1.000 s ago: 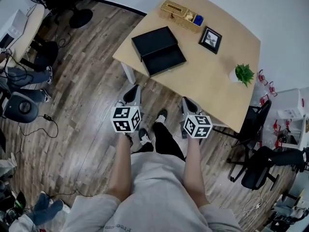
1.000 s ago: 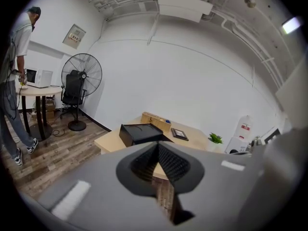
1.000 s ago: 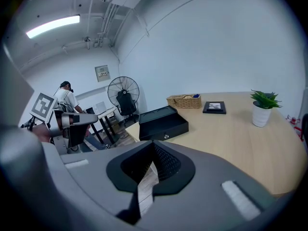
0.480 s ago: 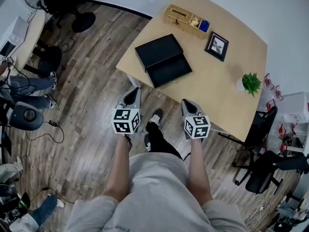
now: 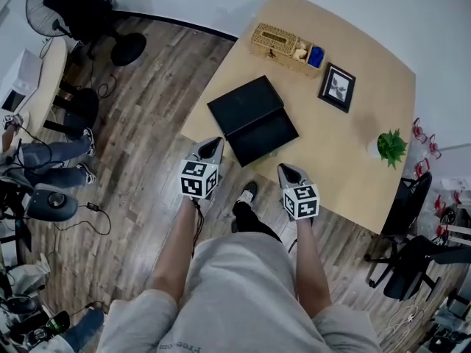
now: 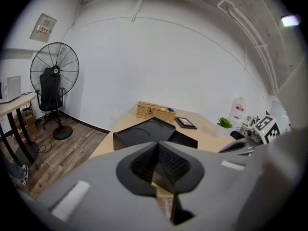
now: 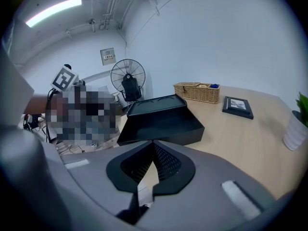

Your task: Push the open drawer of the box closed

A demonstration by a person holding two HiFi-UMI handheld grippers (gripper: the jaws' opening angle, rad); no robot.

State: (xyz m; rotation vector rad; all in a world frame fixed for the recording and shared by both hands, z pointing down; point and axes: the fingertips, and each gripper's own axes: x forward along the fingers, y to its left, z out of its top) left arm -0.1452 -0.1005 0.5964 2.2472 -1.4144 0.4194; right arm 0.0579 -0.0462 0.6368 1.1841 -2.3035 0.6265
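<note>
**Left claw** (image 5: 213, 145) and **right claw** (image 5: 285, 169): both are pinched shut on nothing, tips pointing forward. The forearms (image 5: 179, 250) are held low and roughly parallel in front of the body.

We see the open drawer (image 5: 266, 137) at 12 o'clock between the claws and apart from both. It slides out of the black box (image 5: 241, 103) toward 5 o'clock, near the counter (image 5: 346, 153) edge.

We judge the push is best made with a closed tip set square on the middle of the drawer front. It should drive toward 11 o'clock while the other claw braces the box from behind.
</note>
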